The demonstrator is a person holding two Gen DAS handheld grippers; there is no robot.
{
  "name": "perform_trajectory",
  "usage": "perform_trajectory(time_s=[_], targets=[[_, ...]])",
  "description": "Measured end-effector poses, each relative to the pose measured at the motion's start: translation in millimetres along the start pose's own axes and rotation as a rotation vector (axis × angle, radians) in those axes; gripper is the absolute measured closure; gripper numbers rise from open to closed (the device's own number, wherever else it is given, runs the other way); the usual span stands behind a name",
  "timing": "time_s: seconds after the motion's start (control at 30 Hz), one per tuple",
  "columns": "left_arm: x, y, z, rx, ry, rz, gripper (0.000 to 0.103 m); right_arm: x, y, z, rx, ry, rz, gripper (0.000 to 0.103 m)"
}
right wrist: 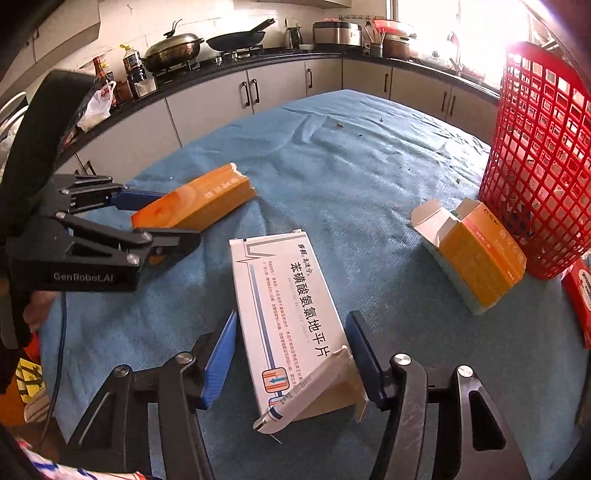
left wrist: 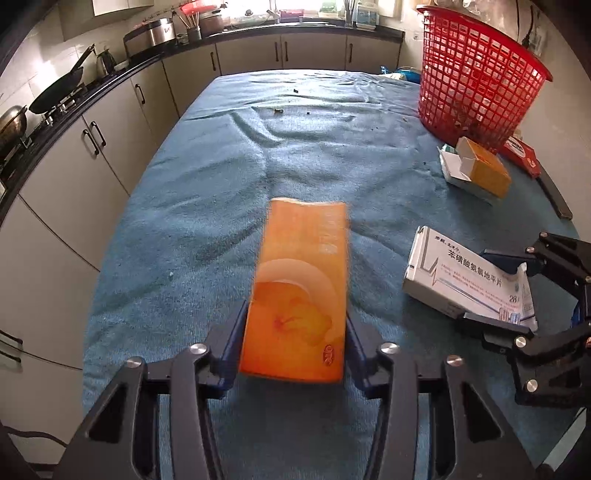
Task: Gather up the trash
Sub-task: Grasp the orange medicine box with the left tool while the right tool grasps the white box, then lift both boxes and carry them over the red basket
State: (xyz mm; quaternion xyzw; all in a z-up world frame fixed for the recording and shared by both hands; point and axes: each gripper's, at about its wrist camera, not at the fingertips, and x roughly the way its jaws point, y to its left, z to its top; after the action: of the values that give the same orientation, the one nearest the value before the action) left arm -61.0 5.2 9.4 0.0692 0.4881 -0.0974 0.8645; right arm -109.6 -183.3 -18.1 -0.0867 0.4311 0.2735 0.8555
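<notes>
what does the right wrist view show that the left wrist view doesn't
Only the right wrist view: the sauce bottles and white plastic bag on the counter, and the left gripper side-on, jaws against the orange box.

Only the left wrist view: the blue packet beyond the red basket, and the right gripper from outside.

Both: the white medicine box, the open yellow box, the blue cloth, the basket, the wok.

Sunlit kitchen window (left wrist: 295, 7) above grey cabinets (left wrist: 243, 61).
</notes>
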Motion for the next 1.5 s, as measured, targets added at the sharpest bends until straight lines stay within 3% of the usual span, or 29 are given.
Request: perform_trajectory(time_s=[0.27,0.67,1.13,1.5], targets=[[-37.1,0.1,-4.8,-0.031,-0.087,-0.004,0.057,-15.2,3.1,-13.9,0.049,-0.026,0.016,0.045],[-86.4,-34.1,-13.1,0.031,-0.176,0.053,0.056,-74.6,-25.4,-48.6,0.223,-0.138,0.035,0.045],[-108.4,-75.6,-14.4,0.104,-0.225,0.135,0.056,-136.9,-56.0,-90.5,0.362,-0.276,0.013,0.045],[-111.0,-93.1,-8.9,0.142,-0.232,0.145,0.056,-159.4,-73.1,-102.5,0.419,-0.331,-0.011,0.045]])
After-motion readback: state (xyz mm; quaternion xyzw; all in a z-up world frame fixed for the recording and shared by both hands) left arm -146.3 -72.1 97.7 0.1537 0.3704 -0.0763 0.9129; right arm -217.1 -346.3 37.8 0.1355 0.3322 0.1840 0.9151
